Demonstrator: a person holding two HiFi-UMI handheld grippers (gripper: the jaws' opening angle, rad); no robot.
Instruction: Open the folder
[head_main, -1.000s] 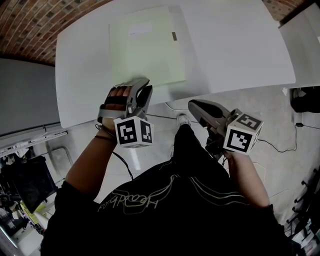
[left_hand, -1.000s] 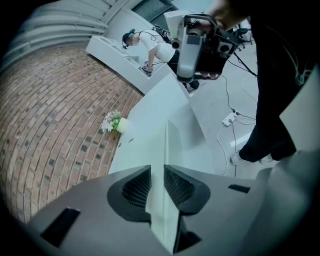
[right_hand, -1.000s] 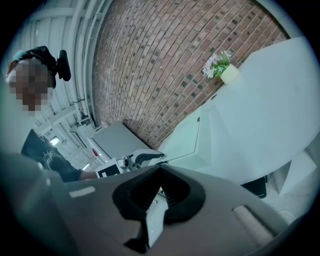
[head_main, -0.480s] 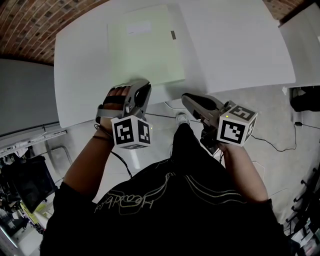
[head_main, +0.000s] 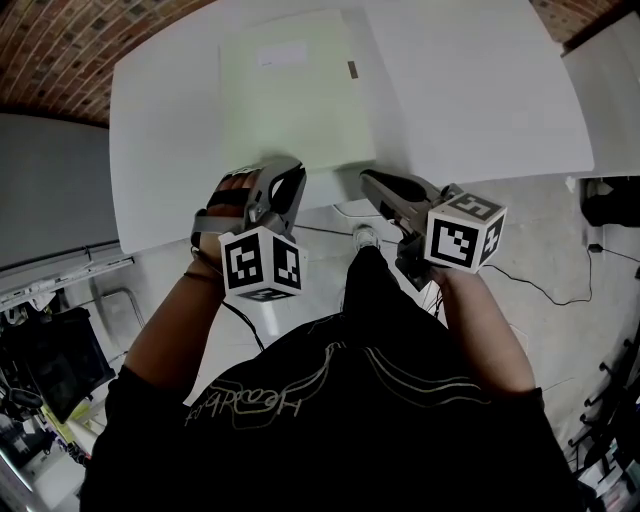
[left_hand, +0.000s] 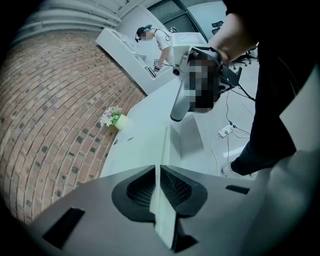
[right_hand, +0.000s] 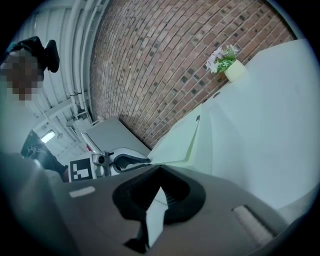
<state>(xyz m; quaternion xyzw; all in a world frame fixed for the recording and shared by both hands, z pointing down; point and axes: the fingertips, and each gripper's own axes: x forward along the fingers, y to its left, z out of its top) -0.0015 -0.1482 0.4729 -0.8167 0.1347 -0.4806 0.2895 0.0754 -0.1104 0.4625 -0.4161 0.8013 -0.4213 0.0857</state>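
A pale green folder (head_main: 295, 95) lies on a white counter (head_main: 480, 90), with its long sides running away from the person and a small white label near its far end. The left claw (head_main: 284, 170) is at the folder's near edge. Its jaws have just been closing and now pinch the folder's thin edge between them. The right claw (head_main: 368, 180) hovers at the counter's near edge, just beside the folder's near right corner. Its jaws meet at the tips and hold nothing. At the far end of the counter stands a small pot of flowers (right_hand: 234, 69), close to a red brick wall (right_hand: 160, 65). The person holding the claws wears dark clothing.
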